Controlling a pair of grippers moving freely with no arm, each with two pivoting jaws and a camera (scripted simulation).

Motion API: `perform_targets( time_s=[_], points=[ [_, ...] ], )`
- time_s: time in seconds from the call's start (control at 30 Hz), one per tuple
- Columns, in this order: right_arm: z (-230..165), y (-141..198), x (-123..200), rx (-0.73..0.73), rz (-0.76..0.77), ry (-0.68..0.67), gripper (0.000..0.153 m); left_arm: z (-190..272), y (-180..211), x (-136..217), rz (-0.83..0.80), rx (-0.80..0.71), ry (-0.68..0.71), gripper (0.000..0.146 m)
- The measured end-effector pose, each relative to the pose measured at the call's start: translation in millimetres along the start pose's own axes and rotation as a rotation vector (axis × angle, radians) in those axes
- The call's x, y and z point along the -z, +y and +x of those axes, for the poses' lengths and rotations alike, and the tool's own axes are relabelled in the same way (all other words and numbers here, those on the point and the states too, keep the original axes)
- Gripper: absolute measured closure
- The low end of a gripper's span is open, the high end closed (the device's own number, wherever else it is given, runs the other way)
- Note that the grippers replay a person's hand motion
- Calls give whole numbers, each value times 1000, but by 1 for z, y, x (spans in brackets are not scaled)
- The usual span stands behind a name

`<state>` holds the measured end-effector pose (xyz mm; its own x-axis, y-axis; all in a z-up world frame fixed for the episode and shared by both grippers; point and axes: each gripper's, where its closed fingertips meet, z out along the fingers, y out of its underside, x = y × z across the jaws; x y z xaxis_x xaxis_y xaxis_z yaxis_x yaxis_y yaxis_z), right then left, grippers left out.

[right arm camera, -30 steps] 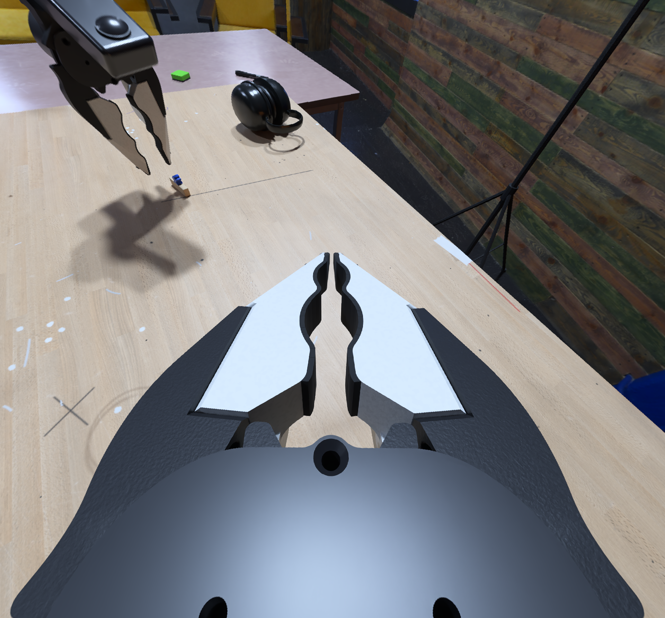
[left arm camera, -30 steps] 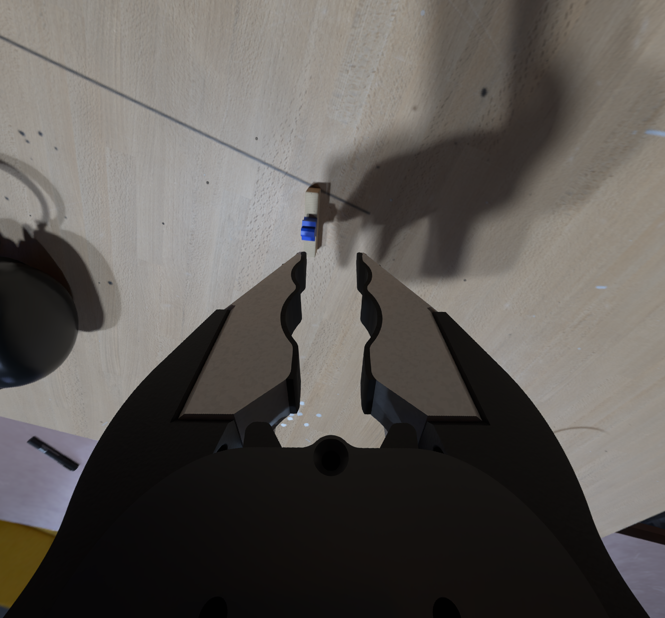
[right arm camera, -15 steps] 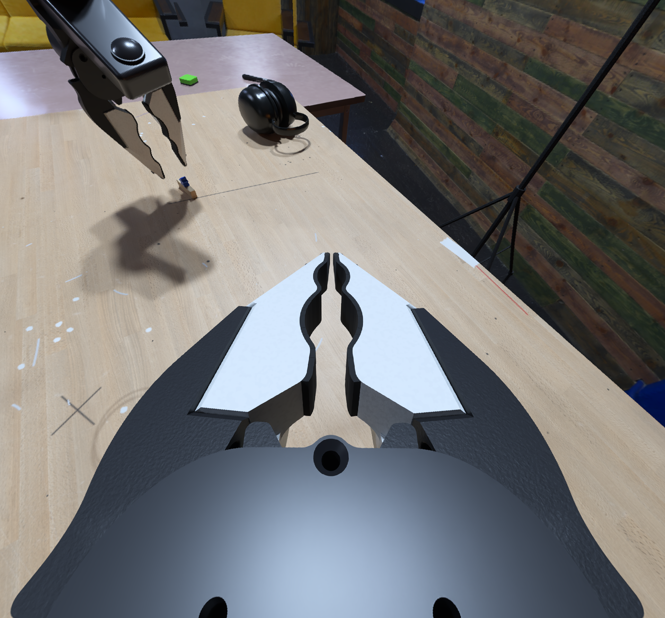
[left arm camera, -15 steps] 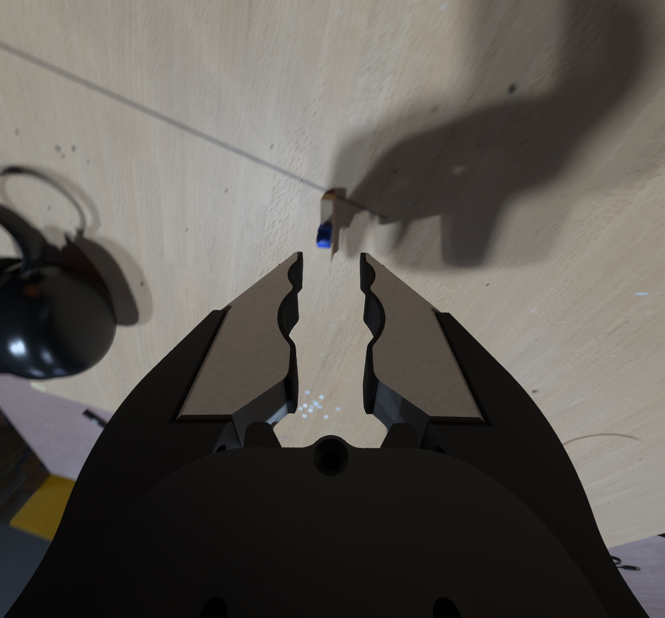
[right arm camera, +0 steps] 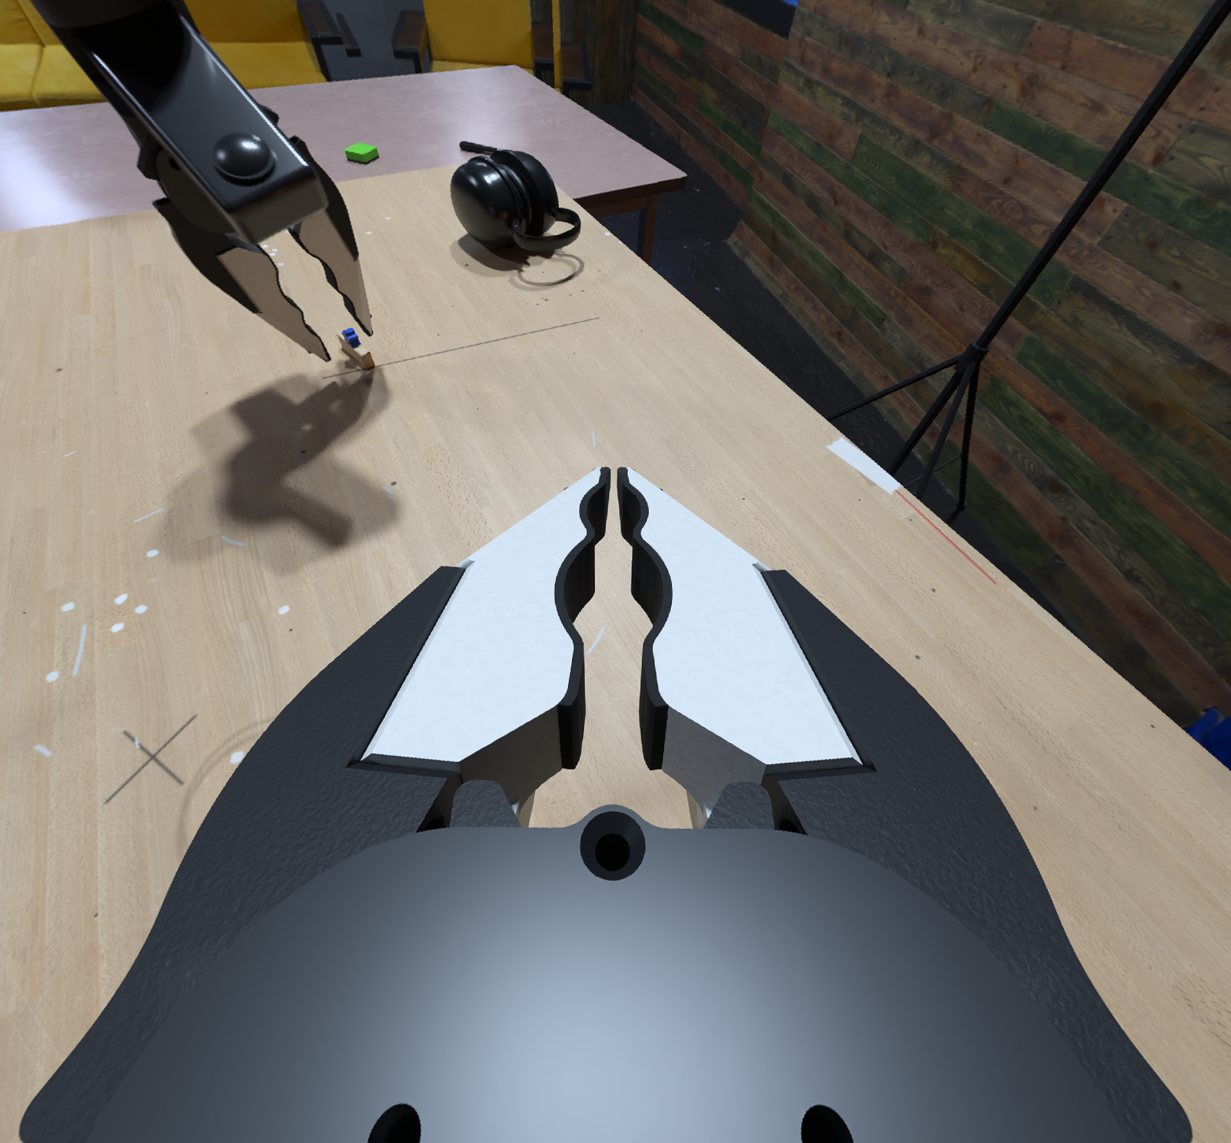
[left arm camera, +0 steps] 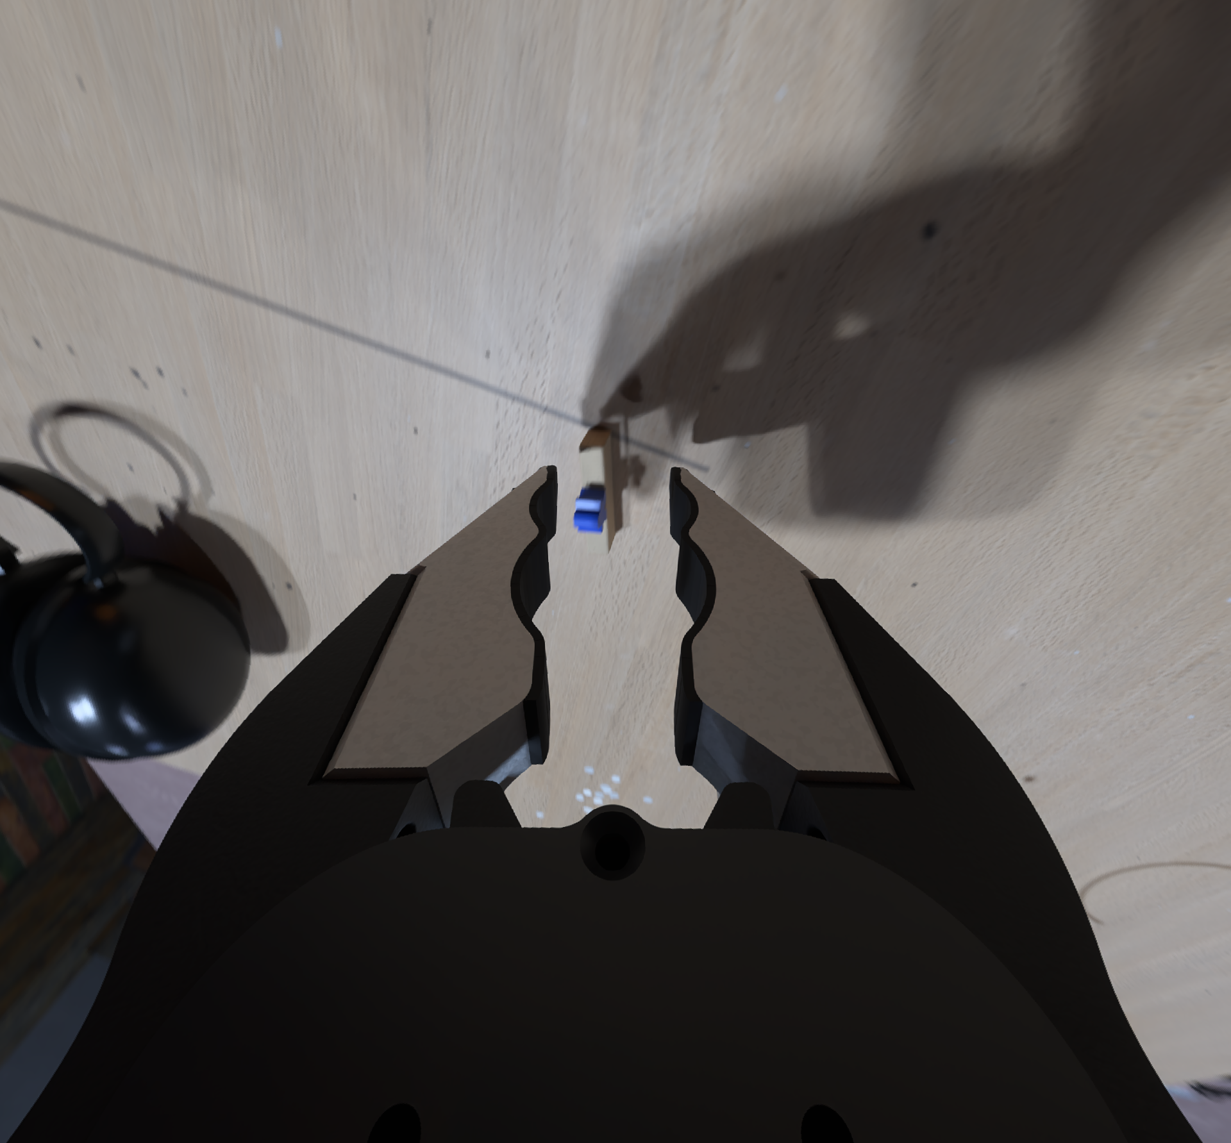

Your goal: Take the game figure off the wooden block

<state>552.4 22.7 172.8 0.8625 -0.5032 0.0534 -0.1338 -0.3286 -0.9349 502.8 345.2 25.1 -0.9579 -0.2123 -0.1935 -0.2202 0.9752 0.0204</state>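
Note:
A small blue game figure (left arm camera: 589, 510) stands on a small wooden block (left arm camera: 603, 481) on the light wooden table (left arm camera: 333, 112). My left gripper (left arm camera: 609, 477) is open, and the figure and block sit between its fingertips without touching them. In the right wrist view the figure (right arm camera: 348, 336) and block (right arm camera: 360, 356) lie far left, with the left gripper (right arm camera: 348, 344) tilted down over them. My right gripper (right arm camera: 613, 471) is shut and empty, hovering over the table well apart from the block.
Black ear defenders (right arm camera: 509, 198) rest near the table's far end, also at the left of the left wrist view (left arm camera: 113, 638). A thin dark line (right arm camera: 479, 345) crosses the table. A second table (right arm camera: 433, 118) carries a green block (right arm camera: 362, 152). A tripod (right arm camera: 966, 378) stands right.
My left gripper has come down and forward, so the figure and block now lie between its open fingertips. The right gripper has stayed shut and hardly moved.

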Motion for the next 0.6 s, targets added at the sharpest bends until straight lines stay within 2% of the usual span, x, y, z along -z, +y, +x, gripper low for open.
perform_targets(
  time_s=[0.2,0.3,0.37,0.6],
  points=[
    [0,-2,2,3,6,3,151,-14,34,-3,-170,105,3,122],
    [1,-2,2,0,7,2,151,-8,24,-6,-118,48,14,117],
    [1,-1,2,-2,8,0,151,-10,23,-9,-146,34,-24,117],
    [1,-3,4,-10,14,-4,151,-10,26,-9,-107,49,1,137]
  ],
)
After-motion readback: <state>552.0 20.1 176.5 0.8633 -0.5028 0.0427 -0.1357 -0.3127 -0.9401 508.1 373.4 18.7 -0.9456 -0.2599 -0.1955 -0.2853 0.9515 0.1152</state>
